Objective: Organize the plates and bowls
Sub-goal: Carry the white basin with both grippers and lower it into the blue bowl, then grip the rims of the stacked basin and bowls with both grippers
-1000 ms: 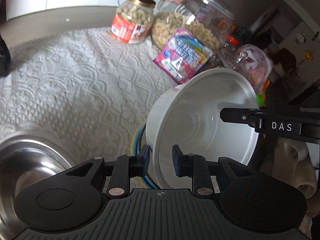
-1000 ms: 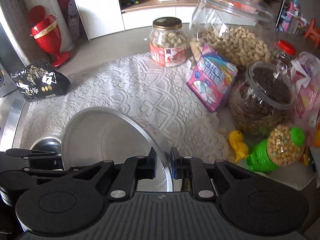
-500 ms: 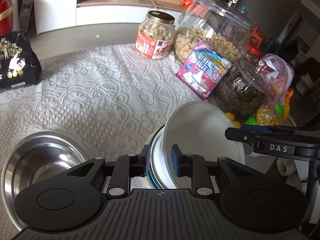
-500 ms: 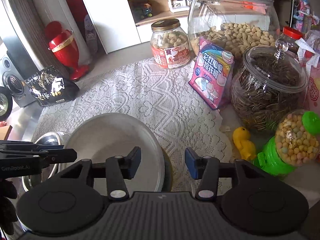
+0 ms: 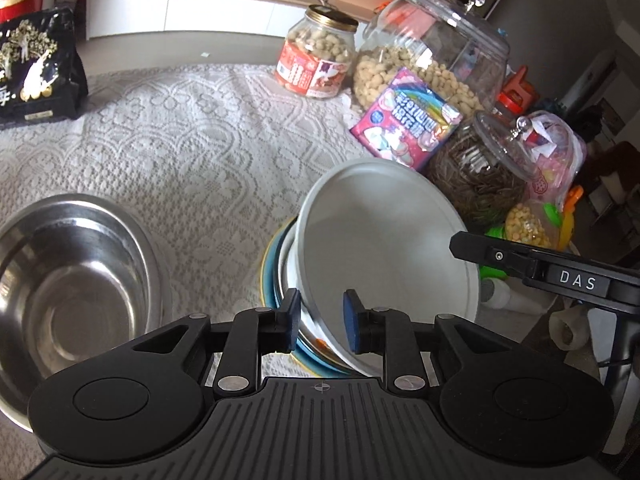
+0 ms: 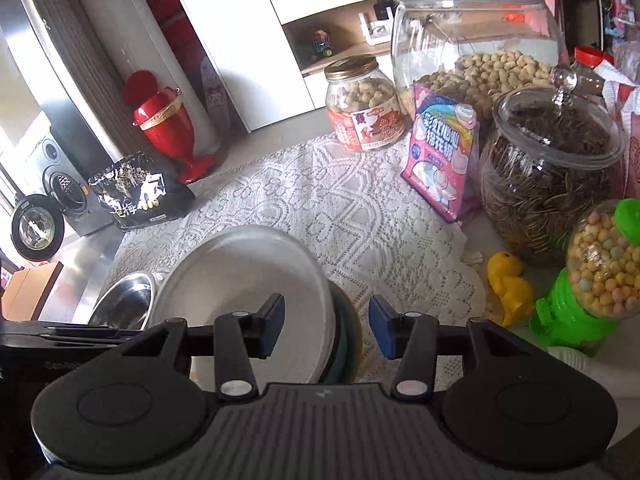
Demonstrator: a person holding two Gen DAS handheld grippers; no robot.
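Observation:
A white bowl (image 5: 384, 248) sits tilted on a stack of dishes with a blue-rimmed plate (image 5: 276, 280) at the bottom. My left gripper (image 5: 319, 316) straddles the bowl's near rim with its jaws slightly apart, no longer pinching it. A large steel bowl (image 5: 68, 280) stands on the lace cloth to the left. In the right wrist view the white bowl (image 6: 244, 280) lies just ahead and left of my right gripper (image 6: 326, 326), which is open and empty. The steel bowl (image 6: 124, 300) shows at the left there.
Jars of nuts (image 6: 476, 40) (image 6: 364, 104), a seed jar (image 6: 548, 168), a pink candy bag (image 6: 440, 160), a green candy dispenser (image 6: 592, 272) and a yellow toy (image 6: 508, 284) crowd the right side. A black snack bag (image 5: 36, 68) lies at the far left.
The white bowl was lowered onto the stack. My right gripper opened, let go of its rim and drew back. My left gripper's jaws loosened around the rim.

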